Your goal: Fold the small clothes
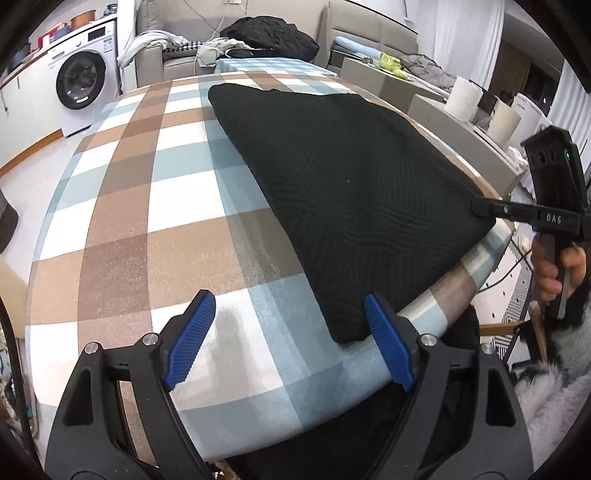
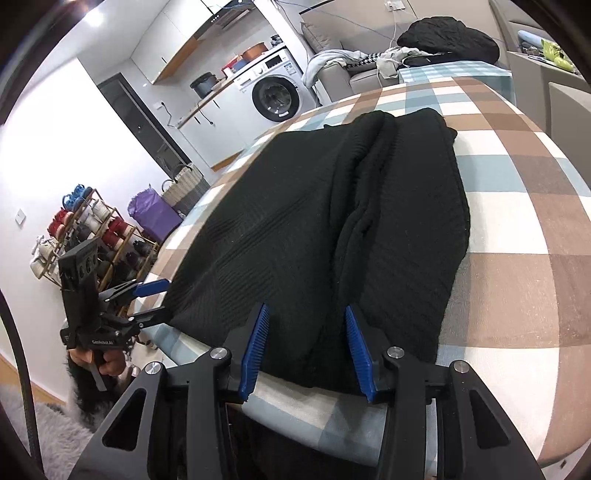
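A black knit garment (image 1: 343, 192) lies flat on the checked table (image 1: 147, 229); in the right wrist view the garment (image 2: 295, 236) shows a long fold ridge down its middle. My left gripper (image 1: 291, 339) is open at the table's near edge, its right pad beside the garment's near corner. It also shows in the right wrist view (image 2: 151, 299), open at the garment's left corner. My right gripper (image 2: 304, 347) is open, its blue pads either side of the garment's near hem. In the left wrist view the right gripper (image 1: 484, 208) touches the garment's right edge.
A washing machine (image 1: 79, 79) stands at the back left. A sofa with a black bundle (image 1: 273, 35) and loose clothes sits behind the table. A shoe rack (image 2: 92, 236) and a purple bag (image 2: 151, 212) stand on the floor. White containers (image 1: 465, 98) line the right.
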### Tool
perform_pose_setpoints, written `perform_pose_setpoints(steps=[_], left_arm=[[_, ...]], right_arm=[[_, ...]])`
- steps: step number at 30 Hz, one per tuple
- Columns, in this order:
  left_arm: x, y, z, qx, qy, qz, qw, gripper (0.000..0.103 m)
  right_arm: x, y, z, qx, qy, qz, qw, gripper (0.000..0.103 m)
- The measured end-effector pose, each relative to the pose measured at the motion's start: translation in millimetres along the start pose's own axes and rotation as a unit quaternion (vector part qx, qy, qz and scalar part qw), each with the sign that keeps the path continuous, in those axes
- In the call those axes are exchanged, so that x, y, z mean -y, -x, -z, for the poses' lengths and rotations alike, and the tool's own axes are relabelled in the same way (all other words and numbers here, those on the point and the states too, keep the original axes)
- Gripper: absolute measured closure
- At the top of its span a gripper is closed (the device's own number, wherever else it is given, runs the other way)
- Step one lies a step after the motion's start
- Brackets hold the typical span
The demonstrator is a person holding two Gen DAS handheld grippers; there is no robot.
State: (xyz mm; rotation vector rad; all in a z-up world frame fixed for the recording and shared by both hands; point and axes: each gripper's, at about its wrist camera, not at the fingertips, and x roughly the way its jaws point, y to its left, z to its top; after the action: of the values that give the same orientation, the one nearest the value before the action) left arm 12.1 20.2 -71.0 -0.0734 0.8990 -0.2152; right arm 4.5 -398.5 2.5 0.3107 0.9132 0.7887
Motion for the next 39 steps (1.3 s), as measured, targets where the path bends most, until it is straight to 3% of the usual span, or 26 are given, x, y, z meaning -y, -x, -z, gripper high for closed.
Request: perform_pose_setpoints(steps=[1,4,6,9,12,15,17,27,35,36,38,39], left_arm=[[-1,0,-1,0.002,0.004,-0.001,1.0,0.022],[-3,-2,-2,0.003,0.016,0.0,0.9999,0.022],[-4,-1,-4,0.007,0.019,-0.002,0.9998,0.022],[-5,0,-6,0.015,0.027,-0.003,0.9995,0.022],[-7,-2,-8,0.017,0.037,-0.006,0.9992,0.022],[-9,-2,-15,0.025,0.05,-0.017,0.9983,0.022],[-11,-5,-22,0.03,0.063,-0.02,0.9973,0.022],[-7,-32,-54,0.03,0.076,-0.052,0.9953,0.022],[-3,-49,-65,0.023,0.065,-0.047,0.9965,0.022],[-3,-50,-66,0.023,0.067,-0.047,0.9964,0.022],[-5,-53,-68,0.021,0.07,-0.046,0.9962,0.022],[-5,-54,-69,0.021,0.072,-0.045,0.9962,0.022]], right_arm=[[0,-2,0,0.004,-0.003,-0.004,1.0,0.06],[-3,-10,-2,0.011,0.007,0.019,1.0,0.089],[-13,-1,-3,0.034,0.03,0.02,0.999,0.092],[-21,5,-6,0.03,0.052,0.038,0.997,0.093],[-6,-15,-2,-0.023,0.033,0.064,0.997,0.09],[0,-10,-7,-0.009,0.013,0.037,0.999,0.08],[1,-8,-13,0.002,0.009,0.032,0.999,0.063],[15,-38,-54,-0.002,-0.009,0.045,0.999,0.056],[15,-73,-87,-0.012,0.005,0.068,0.998,0.057],[14,-76,-90,-0.013,0.008,0.077,0.997,0.061],[11,-80,-93,-0.017,0.016,0.087,0.996,0.082],[7,-79,-94,-0.015,0.026,0.085,0.996,0.087]])
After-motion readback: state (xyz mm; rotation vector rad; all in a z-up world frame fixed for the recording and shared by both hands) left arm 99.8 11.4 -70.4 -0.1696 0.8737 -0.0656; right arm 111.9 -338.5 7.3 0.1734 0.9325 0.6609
